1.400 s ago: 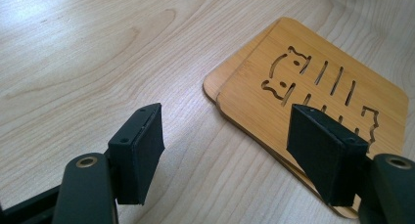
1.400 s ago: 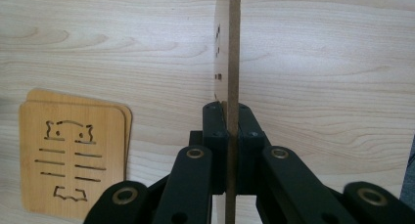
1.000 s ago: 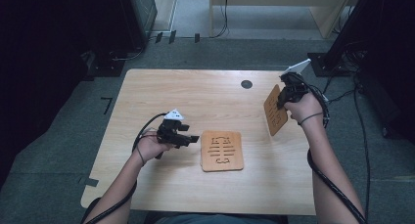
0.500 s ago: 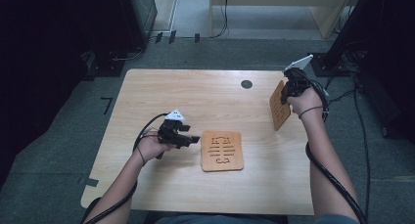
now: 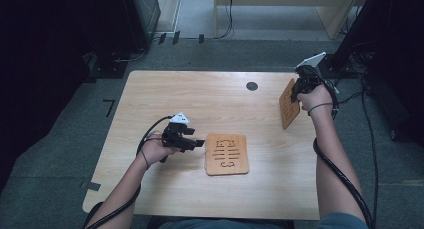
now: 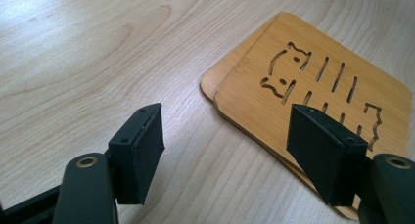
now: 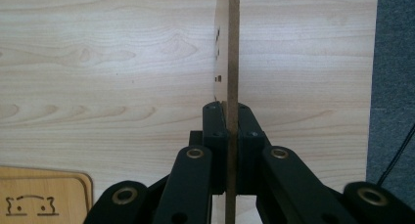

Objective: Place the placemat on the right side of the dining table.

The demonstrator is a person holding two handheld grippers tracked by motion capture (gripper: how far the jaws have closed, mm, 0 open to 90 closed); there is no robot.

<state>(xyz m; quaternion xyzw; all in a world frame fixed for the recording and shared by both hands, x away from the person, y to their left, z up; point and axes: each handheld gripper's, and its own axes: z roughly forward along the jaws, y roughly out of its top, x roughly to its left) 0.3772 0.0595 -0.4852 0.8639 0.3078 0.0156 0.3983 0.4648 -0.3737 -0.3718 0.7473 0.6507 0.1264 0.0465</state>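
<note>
A thin bamboo trivet [image 5: 289, 103] is held edge-on in the right gripper [image 7: 227, 117], fingers [image 7: 215, 131] clamped flat on both faces near one edge, above the far right part of the tabletop [image 5: 200, 104]. The board is judged light, stiff and rigid, w/ smooth faces that may slip under a narrow pinch; the slotted cut-outs are weak spots, so a hold on the solid rim is preferred. It hangs upright, approx. vertical, clear of the tabletop. The right forearm is stretched forward, wrist bent so the gripper points down.

Two more trivets [image 6: 313, 87], stacked and slightly offset, lie flat at centre front. The left gripper [image 6: 225, 150] is rested low just left of the stack, fingers [image 6: 139, 150] partly spread w/ nothing between, aimed toward its near corner.
</note>
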